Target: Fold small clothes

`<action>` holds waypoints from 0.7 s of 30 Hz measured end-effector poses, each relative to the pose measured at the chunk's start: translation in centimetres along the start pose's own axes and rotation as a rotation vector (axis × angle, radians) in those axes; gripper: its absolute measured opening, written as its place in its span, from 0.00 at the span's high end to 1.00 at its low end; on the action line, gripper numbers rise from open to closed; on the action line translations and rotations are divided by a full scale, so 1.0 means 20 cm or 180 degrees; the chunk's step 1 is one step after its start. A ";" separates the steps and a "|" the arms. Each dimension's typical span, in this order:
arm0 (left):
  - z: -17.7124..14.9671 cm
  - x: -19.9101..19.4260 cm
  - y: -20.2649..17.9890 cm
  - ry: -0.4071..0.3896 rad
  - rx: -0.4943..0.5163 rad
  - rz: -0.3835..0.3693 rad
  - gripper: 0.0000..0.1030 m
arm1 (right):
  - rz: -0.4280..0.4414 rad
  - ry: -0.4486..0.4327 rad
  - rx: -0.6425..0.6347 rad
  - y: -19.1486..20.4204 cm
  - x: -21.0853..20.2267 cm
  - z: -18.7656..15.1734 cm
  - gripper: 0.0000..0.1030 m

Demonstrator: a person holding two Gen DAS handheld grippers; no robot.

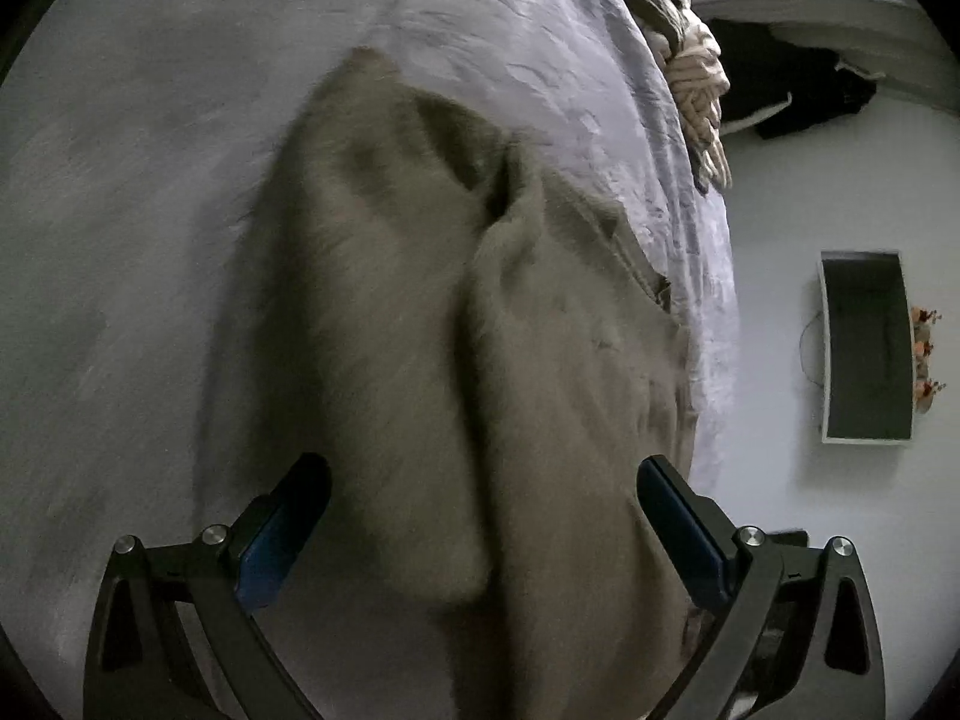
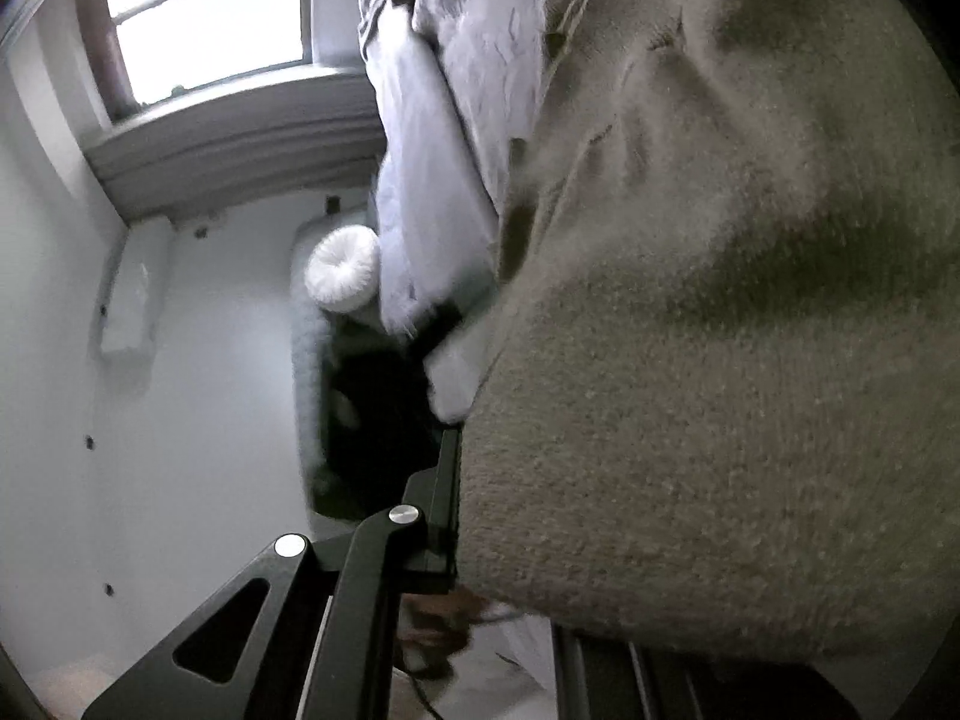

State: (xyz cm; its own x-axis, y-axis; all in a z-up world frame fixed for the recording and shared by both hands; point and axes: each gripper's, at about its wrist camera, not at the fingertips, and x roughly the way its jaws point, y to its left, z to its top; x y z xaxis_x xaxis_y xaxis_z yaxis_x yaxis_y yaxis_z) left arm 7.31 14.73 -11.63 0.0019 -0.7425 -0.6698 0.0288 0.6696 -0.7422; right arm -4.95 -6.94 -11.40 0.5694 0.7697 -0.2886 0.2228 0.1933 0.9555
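Observation:
A beige fuzzy knit garment (image 1: pixel 420 312) lies on the light lilac bed cover (image 1: pixel 150 210), with a raised fold running down its middle. My left gripper (image 1: pixel 483 531) is open, its two blue-padded fingers (image 1: pixel 282 534) spread on either side of the garment's near end, just above it. In the right wrist view the same beige garment (image 2: pixel 720 330) fills the right half of the frame, very close. My right gripper's left finger (image 2: pixel 444 504) presses against the cloth's edge; the other finger is hidden under the cloth, so the grip cannot be judged.
The bed's edge (image 1: pixel 708 276) runs down the right of the left wrist view, with other bundled clothes (image 1: pixel 696 78) at its far end. Beyond it are a white wall, a dark framed screen (image 1: pixel 867 348), a window (image 2: pixel 204 18) and a white round cushion (image 2: pixel 342 270).

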 end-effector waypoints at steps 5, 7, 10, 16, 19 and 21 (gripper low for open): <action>0.05 0.12 -0.23 0.0011 0.0416 0.0240 0.01 | -0.0328 0.0193 -0.0033 -0.08 -0.02 -0.04 0.90; 0.05 0.18 -0.29 0.0008 0.0558 0.0458 0.02 | -0.0587 0.0317 -0.0086 -0.11 -0.06 -0.07 0.87; 0.03 0.26 -0.32 -0.0003 0.0777 0.0904 0.26 | -0.0946 0.0552 -0.0209 -0.10 -0.18 -0.09 0.65; 0.03 0.30 -0.35 -0.0035 0.0899 0.1093 0.44 | -0.1423 0.0041 -0.0868 0.11 -0.46 0.11 0.69; 0.04 0.30 -0.36 -0.0073 0.0916 0.1138 0.49 | -0.1790 -0.0200 -0.1003 0.13 -0.46 0.25 0.97; 0.03 0.29 -0.36 -0.0108 0.0922 0.1145 0.63 | -0.1866 -0.0266 -0.1052 0.11 -0.41 0.32 0.97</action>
State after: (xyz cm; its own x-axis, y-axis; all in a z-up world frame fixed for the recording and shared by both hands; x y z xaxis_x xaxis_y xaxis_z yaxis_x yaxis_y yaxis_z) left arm 7.68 5.67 -10.18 0.0955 -0.4673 -0.8789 0.2985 0.8558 -0.4226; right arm -4.12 -16.67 -7.30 0.4905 0.4337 -0.7559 0.2674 0.7506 0.6042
